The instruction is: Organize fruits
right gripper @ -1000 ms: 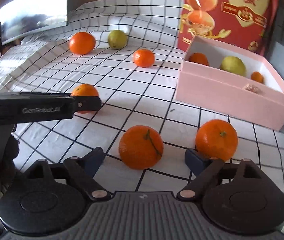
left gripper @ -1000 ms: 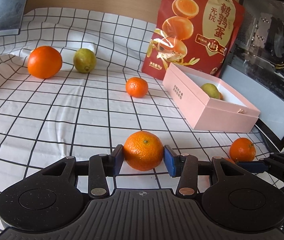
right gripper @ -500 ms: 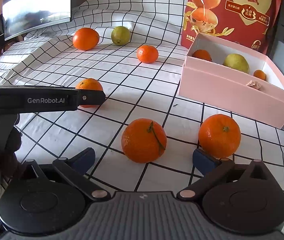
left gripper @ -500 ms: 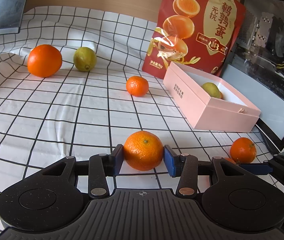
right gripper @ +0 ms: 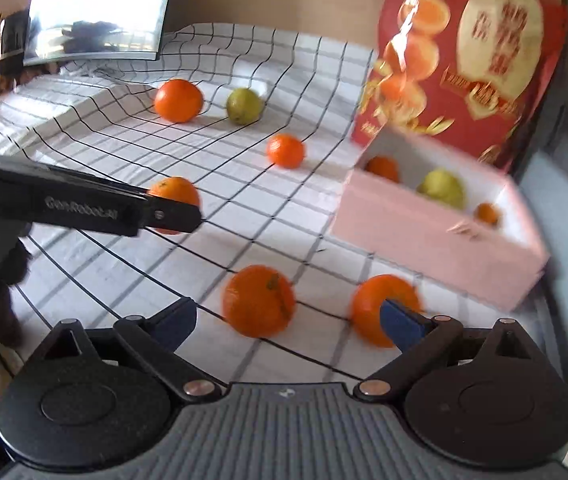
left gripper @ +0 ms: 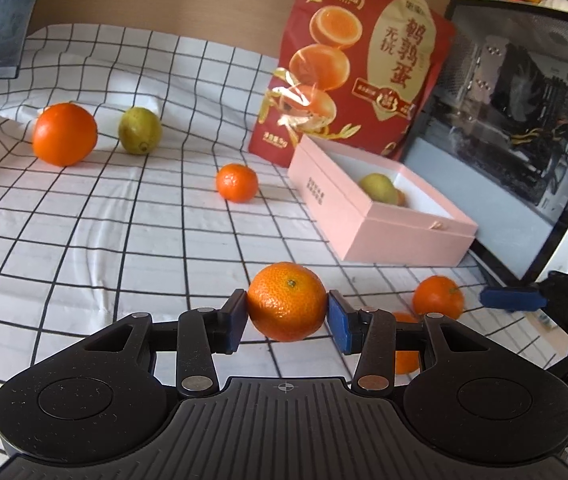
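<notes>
the left gripper (left gripper: 287,322) has its two blue pads pressed on both sides of a mandarin (left gripper: 287,301), so it is holding that fruit, low in the middle of the left view. it looks a bit off the cloth (left gripper: 84,240), but that is hard to tell. the pink box (left gripper: 379,236) sits up and to the right of this fruit, with a green fruit (left gripper: 377,187) already inside. so the held fruit likely has to go up and right to reach the box. the right gripper (right gripper: 287,316) has its jaws wide apart, and they have just been closing a little. an orange (right gripper: 259,301) lies on the cloth between them, but the pads do not touch it. a second orange (right gripper: 383,308) sits just behind the right pad, low right in the right view. the box is up and to the right there too, and this hand looks nearer to it. more fruit waits far back on the cloth: a big orange (left gripper: 64,134), a lime (left gripper: 140,131) and a small mandarin (left gripper: 236,182).
</notes>
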### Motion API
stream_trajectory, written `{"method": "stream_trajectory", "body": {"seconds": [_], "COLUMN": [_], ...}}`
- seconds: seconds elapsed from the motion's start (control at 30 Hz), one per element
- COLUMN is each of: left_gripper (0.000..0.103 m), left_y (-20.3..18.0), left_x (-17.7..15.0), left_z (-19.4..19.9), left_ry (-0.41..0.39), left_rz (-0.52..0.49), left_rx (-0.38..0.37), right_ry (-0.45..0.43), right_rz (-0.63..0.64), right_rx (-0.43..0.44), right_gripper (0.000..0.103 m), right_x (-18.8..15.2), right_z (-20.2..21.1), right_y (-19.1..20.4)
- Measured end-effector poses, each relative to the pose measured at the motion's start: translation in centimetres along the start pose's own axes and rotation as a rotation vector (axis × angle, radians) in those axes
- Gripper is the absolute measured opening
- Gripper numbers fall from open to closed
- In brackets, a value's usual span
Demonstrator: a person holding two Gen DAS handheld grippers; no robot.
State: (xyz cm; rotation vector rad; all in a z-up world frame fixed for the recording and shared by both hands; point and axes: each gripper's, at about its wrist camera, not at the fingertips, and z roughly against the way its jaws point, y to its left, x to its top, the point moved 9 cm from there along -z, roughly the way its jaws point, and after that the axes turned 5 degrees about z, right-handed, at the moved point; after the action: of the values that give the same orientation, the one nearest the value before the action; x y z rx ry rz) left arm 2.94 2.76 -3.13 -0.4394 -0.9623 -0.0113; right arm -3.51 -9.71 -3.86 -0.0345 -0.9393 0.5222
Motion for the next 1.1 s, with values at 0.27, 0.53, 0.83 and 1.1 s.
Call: {"method": "stream_trajectory", "body": {"seconds": [0.27,0.53,0.83,1.1], "left_gripper": [0.048,0.049,0.049,0.049], "left_y": [-1.6,-2.3,-0.5,-0.3], "left_x": [-0.8,-1.6,-0.7,-0.9], "left_z": [-0.1,0.4,0.9,1.0], "left_ry": [0.029,0.043,0.026,0.037], "left_rz": [-0.121,-0.166,-0.163,-0.171], "left_rx": [0.052,0.047,0.127,0.129], "right_ry": [-0.006,-0.020,-0.049,0.025], "right_rz": [-0.096,-0.207,-0.094,-0.155], "right_rx": [0.005,0.005,0.142,0.156], "right_gripper": [0.099,0.084,0.078,0.066], "right_x": [-1.4,-1.2,-0.1,0.2], "right_z": [1.7,0.5,0.7,-2.8], "right_y": [-3.1,-5.0,0.5,1.2]}}
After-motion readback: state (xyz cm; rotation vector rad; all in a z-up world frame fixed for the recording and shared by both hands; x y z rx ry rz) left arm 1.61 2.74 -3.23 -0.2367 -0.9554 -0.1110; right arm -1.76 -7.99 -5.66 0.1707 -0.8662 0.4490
